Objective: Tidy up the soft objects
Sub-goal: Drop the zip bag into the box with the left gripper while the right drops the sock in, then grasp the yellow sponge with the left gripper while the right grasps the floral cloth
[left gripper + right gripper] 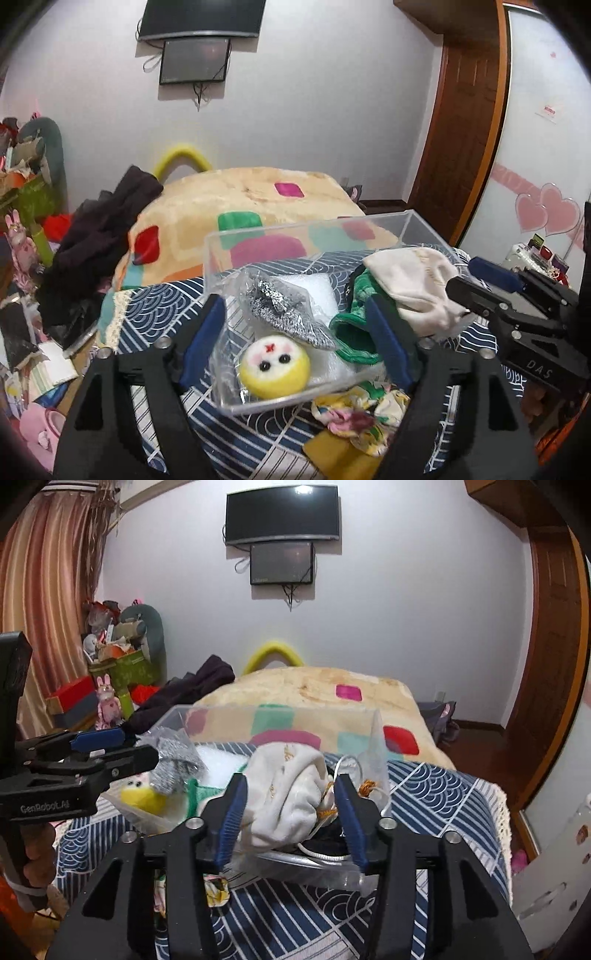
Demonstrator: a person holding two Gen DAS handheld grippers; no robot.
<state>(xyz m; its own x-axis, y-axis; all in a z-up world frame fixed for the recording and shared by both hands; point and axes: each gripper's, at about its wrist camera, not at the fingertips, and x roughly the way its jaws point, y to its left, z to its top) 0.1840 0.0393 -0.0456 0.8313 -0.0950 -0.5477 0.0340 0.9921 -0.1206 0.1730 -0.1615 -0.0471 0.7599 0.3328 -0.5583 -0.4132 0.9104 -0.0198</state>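
A clear plastic box (pixel 310 229) stands on the blue wave-patterned cloth. In it lie a yellow round plush face (pixel 274 370), a grey knit piece (pixel 284 317), white foam, a green knit item (pixel 351 332) and a cream pouch (pixel 413 284). My left gripper (pixel 295 343) is open, its fingers straddling the box's near left part. My right gripper (pixel 290 816) is open around the cream pouch (pixel 288 786), which rests in the box's right end (pixel 376 738); it also shows in the left wrist view (pixel 480 284). A floral cloth (pixel 362 417) lies in front of the box.
A beige blanket with coloured squares (pixel 251 195) covers the bed behind. Dark clothes (pixel 99 236) are piled at the left. Boxes and toys (pixel 114 672) crowd the left corner. A wooden door (pixel 461 129) and wardrobe stand at the right. Two screens hang on the wall (pixel 282 535).
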